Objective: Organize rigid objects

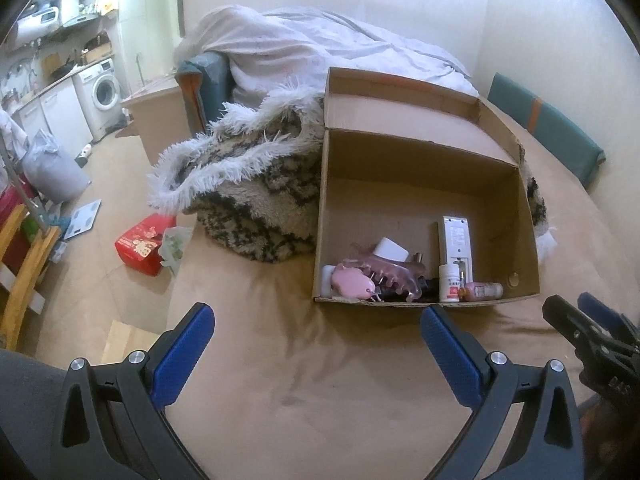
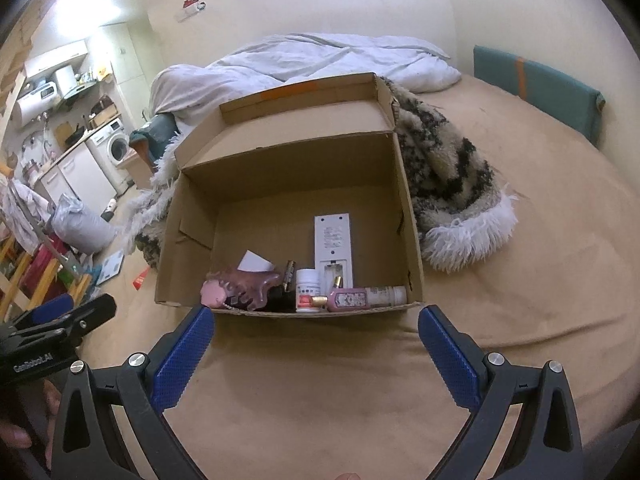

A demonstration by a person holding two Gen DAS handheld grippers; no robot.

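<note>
I have my left gripper (image 1: 316,332) and right gripper (image 2: 316,334) hovering low over the tan bedsheet (image 2: 320,392), both spread wide and empty, aimed at the cardboard box (image 2: 408,200). Inside, along the near wall, sit the rigid things: a white remote (image 2: 331,240) (long axis running away from me, battery bay uncovered), a translucent pink hair claw (image 2: 248,286), a white pill bottle (image 2: 308,290) standing upright.
</note>
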